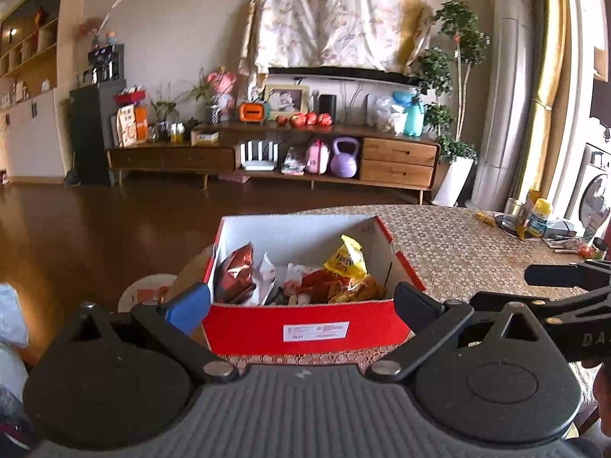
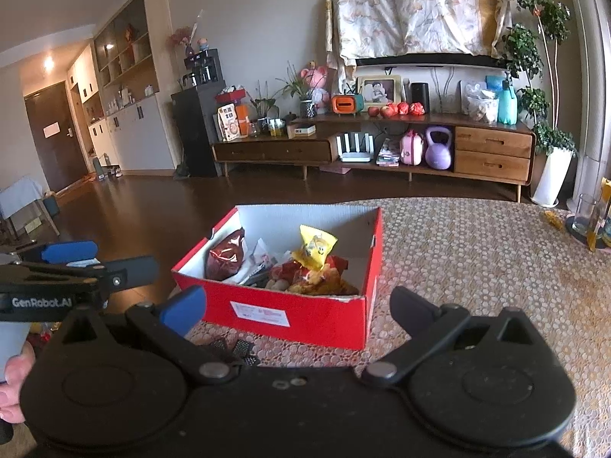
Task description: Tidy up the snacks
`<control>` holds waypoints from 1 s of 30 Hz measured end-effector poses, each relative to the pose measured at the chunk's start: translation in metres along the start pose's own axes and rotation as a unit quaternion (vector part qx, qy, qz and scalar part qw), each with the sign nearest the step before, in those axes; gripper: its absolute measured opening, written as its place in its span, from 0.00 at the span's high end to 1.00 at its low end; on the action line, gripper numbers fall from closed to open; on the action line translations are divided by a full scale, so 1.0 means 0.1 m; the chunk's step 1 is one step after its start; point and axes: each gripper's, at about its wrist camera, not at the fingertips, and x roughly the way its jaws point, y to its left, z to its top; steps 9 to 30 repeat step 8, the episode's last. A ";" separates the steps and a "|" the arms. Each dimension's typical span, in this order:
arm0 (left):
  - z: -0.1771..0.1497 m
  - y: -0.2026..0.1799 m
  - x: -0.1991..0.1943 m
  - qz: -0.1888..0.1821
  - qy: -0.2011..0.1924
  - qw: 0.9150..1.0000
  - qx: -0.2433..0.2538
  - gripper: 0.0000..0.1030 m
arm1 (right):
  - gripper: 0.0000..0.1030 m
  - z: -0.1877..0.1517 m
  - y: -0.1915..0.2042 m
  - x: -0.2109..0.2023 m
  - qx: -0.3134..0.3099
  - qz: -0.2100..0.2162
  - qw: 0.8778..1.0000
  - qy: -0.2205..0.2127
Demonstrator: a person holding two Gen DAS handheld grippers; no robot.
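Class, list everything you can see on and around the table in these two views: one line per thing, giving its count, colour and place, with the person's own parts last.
box: one, red outside and white inside, open, on the table.
dark red packet: one, at the left end of the box.
yellow packet: one, sticking up near the middle of the box.
white packets: number unclear, between those two.
table: one, patterned beige cover.
kettlebell: one, purple, in the far wooden cabinet.
left gripper: one, black with a blue pad, open, before the box.
right gripper: one, same colours, open.
hand: one, at the left edge of the right wrist view.
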 end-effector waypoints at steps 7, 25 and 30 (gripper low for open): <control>-0.04 0.02 0.04 0.009 0.009 1.000 -0.014 0.00 | 0.00 -0.04 -0.05 0.00 0.002 -0.002 1.000 0.005; -0.05 0.01 0.05 0.006 0.011 1.000 -0.016 0.00 | 0.00 -0.04 -0.07 0.00 0.005 -0.003 1.000 0.006; -0.05 0.01 0.05 0.006 0.011 1.000 -0.016 0.00 | 0.00 -0.04 -0.07 0.00 0.005 -0.003 1.000 0.006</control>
